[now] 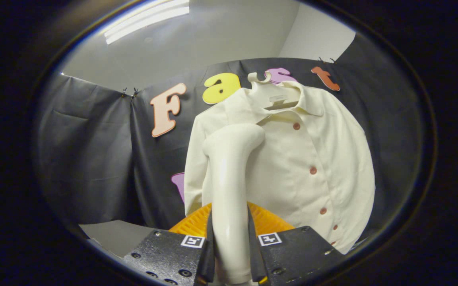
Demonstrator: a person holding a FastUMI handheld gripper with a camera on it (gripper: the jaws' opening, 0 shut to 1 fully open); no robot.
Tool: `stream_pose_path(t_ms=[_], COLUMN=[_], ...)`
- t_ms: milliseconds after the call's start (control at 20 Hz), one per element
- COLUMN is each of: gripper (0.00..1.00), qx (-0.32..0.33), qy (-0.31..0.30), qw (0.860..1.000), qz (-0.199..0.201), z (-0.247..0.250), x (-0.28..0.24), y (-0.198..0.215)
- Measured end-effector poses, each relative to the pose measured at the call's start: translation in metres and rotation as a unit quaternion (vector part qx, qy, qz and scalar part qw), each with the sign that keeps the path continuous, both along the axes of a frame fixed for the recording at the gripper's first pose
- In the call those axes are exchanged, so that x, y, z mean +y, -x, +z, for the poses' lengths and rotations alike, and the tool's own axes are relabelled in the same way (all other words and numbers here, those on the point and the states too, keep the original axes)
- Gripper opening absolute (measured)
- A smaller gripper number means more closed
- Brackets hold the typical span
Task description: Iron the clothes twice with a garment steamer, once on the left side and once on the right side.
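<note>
The gripper (231, 238) has both fingers pinching the handle of a cream garment steamer (229, 178), its head against the left side of a cream shirt (292, 159) (buttoned, on a hanger (270, 89)); an orange basket (266, 220) sits just behind.

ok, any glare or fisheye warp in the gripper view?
Gripper view: a bright glare streak runs down the steamer handle, clamped in the gripper; fisheye bends the shirt and the ceiling light into curves; the shirt reads sharp, its buttons distinct; the wall cloth sits dim.
</note>
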State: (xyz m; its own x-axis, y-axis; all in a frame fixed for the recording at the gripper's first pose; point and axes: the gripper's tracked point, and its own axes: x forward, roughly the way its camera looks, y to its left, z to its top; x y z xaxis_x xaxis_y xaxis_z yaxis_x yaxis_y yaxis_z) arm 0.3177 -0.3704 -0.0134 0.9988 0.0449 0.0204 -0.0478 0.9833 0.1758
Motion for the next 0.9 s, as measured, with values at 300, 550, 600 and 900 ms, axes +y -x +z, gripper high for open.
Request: stream_pose_path(t_ms=[300, 550, 600, 900], gripper=[0.35, 0.35, 0.35, 0.35], qx=[0.018, 0.042, 0.047, 0.088], qy=[-0.021, -0.025, -0.027, -0.048], qw=[1.000, 0.999, 0.999, 0.995], qz=[0.004, 0.003, 0.003, 0.000], z=[-0.032, -0.068, -0.076, -0.133], x=[-0.003, -0.007, -0.007, -0.015], y=[0.013, 0.027, 0.029, 0.052])
